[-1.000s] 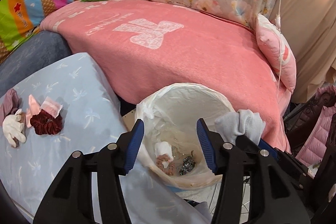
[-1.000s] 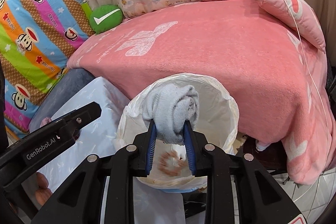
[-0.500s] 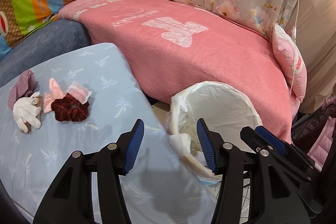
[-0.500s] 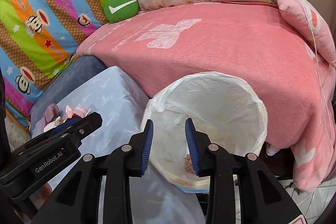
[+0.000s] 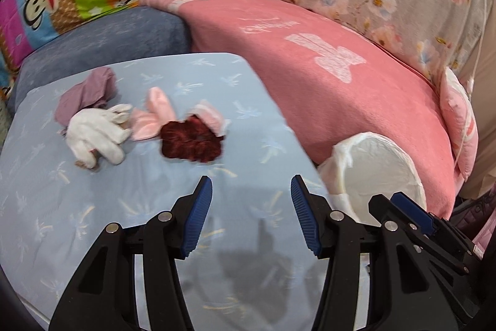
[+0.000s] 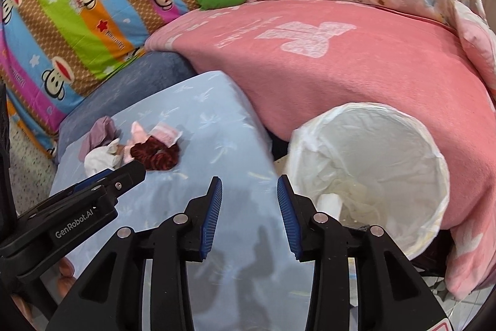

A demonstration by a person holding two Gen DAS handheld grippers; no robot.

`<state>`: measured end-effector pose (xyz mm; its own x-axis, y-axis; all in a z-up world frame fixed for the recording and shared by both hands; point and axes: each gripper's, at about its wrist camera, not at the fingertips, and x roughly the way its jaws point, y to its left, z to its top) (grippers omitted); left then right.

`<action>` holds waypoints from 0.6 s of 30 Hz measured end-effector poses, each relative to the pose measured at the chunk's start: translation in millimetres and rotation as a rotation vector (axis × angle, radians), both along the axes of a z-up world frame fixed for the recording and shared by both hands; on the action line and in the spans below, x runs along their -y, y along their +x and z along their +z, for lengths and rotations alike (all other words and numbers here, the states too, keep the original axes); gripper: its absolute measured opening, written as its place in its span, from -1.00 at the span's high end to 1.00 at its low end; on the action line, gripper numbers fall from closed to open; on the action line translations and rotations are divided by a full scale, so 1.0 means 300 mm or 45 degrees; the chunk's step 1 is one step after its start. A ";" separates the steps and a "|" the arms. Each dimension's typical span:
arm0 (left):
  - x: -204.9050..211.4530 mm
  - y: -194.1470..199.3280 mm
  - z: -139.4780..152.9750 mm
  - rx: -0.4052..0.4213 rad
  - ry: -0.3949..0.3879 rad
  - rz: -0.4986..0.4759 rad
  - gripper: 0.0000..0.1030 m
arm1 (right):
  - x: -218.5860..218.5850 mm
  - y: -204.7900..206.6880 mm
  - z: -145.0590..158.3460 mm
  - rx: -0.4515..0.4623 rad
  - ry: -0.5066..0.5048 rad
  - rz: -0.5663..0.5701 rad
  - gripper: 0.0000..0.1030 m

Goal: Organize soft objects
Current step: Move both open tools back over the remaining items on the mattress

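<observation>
both grippers empty above the blue table, soft things lying in a cluster

the left gripper (image 5: 251, 213) and right gripper (image 6: 249, 216) both gape wide, gripping nothing. on the table (image 5: 93, 222) a dark red scrunchie (image 5: 192, 141) touches a pink sock (image 5: 155, 114), with a white glove (image 5: 96, 135) and a purple cloth (image 5: 86, 93) just beside them. the lined bin (image 6: 372, 169) stands at the table's right edge.
</observation>
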<state>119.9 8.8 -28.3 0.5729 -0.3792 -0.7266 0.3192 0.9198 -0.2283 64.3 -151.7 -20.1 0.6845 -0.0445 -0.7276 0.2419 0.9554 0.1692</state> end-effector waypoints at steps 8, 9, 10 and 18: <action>-0.190 0.047 -0.050 -0.043 0.012 0.143 -0.03 | -0.176 0.085 -0.025 -0.035 -0.019 0.121 0.28; -0.214 0.053 -0.055 -0.049 0.013 0.159 -0.03 | -0.199 0.095 -0.028 -0.039 -0.022 0.136 0.27; -0.236 0.059 -0.060 -0.054 0.012 0.172 -0.03 | -0.220 0.106 -0.031 -0.042 -0.025 0.150 0.27; -0.385 0.104 -0.090 -0.072 0.018 0.269 -0.23 | -0.350 0.195 -0.067 -0.076 -0.036 0.235 0.27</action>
<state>151.1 124.4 -55.4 0.5967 -0.2447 -0.7642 0.1065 0.9681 -0.2268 122.9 -46.7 -40.1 0.6388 0.0567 -0.7672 0.0713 0.9886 0.1324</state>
